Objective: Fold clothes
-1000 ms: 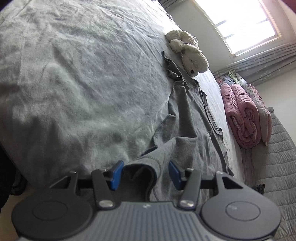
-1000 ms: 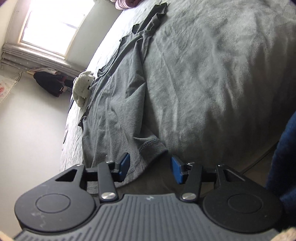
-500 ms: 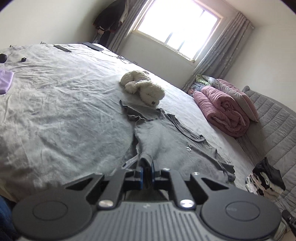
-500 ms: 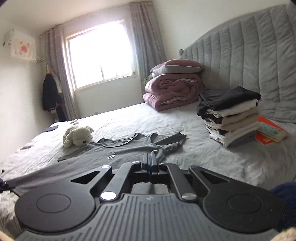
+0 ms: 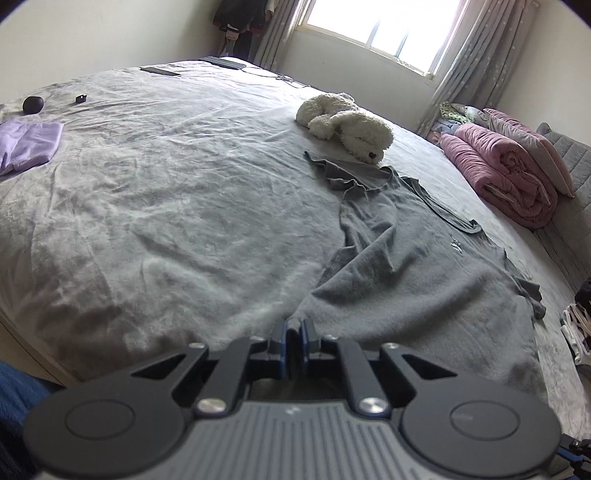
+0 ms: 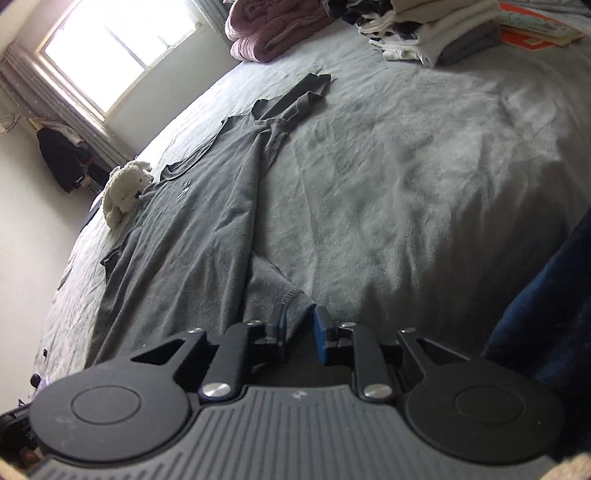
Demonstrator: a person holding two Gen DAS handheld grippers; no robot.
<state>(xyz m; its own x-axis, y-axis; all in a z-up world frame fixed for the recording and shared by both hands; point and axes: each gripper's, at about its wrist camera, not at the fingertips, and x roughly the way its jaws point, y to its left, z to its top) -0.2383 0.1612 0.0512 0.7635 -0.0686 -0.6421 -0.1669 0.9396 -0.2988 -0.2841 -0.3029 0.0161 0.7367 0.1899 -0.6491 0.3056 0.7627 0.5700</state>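
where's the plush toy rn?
The white plush toy lies on the grey bed toward the window, upper middle in the left wrist view, touching the collar end of the grey shirt.

Grey bed: grey T-shirt, plush dog, pink quilt, clothes stack.

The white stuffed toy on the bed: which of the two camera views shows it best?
The left wrist view. There the stuffed toy lies large and well lit, just beyond the gray shirt, with its dark nose visible. In the right wrist view the toy is small, near the bed's far edge, and its details are hard to make out.
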